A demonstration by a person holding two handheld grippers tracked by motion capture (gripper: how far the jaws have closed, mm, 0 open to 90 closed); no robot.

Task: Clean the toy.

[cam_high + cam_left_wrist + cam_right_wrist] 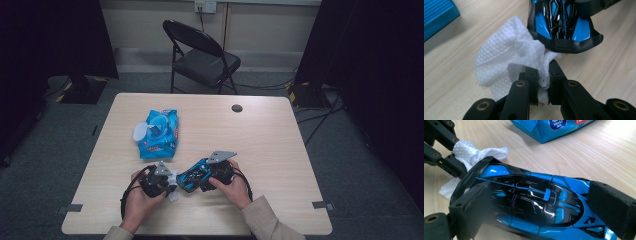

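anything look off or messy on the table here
Nothing is spilled or broken. The wipes pack lies with its lid flipped open, plausibly because the left gripper pinches a white wipe against the blue toy car.

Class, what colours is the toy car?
Blue and glossy black, seen best in the right gripper view: toy car.

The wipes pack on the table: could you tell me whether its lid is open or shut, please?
Open: in the high view the pack's white lid is flipped out to its left side.
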